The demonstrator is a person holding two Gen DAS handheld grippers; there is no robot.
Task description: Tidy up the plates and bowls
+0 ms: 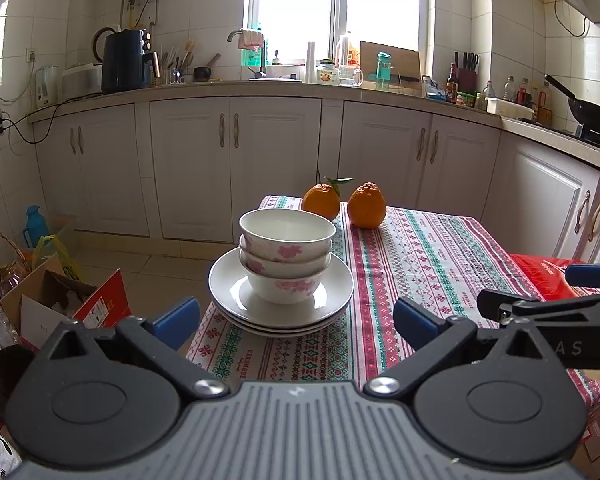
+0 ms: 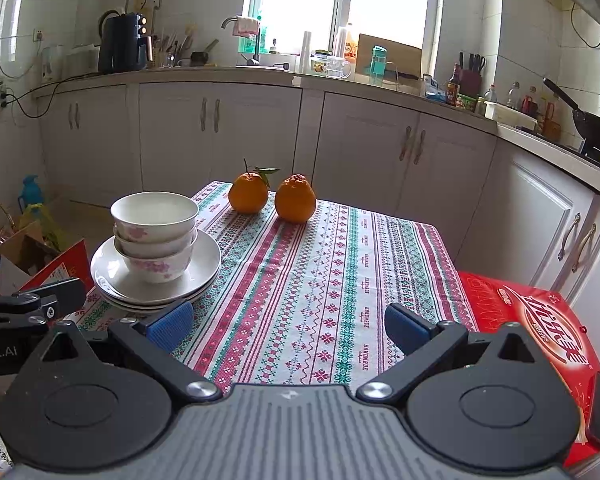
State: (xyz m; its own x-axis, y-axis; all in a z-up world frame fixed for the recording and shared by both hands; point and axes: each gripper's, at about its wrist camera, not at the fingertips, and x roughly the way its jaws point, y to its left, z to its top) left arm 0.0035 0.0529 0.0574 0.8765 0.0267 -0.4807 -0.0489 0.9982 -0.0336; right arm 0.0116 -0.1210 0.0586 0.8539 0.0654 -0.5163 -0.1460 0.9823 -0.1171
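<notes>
On the small table draped in a red, green and white patterned cloth [image 1: 420, 256], three white ceramic bowls with pink blossom prints [image 1: 286, 256] sit nested in one stack, and that stack rests in the middle of a pile of white shallow plates [image 1: 228, 292] near the table's left corner. Beyond the crockery, two orange citrus fruits [image 1: 344, 204] stand side by side on the cloth, apart from the plates. Both tools hang short of the table's near edge, grasping nothing: the left gripper [image 1: 296, 318] has its blue-padded fingers spread wide before the plates, and the right gripper [image 2: 288, 326] is likewise released, over bare cloth. A red printed carton [image 2: 540, 328] lies just beside the table's right edge.
</notes>
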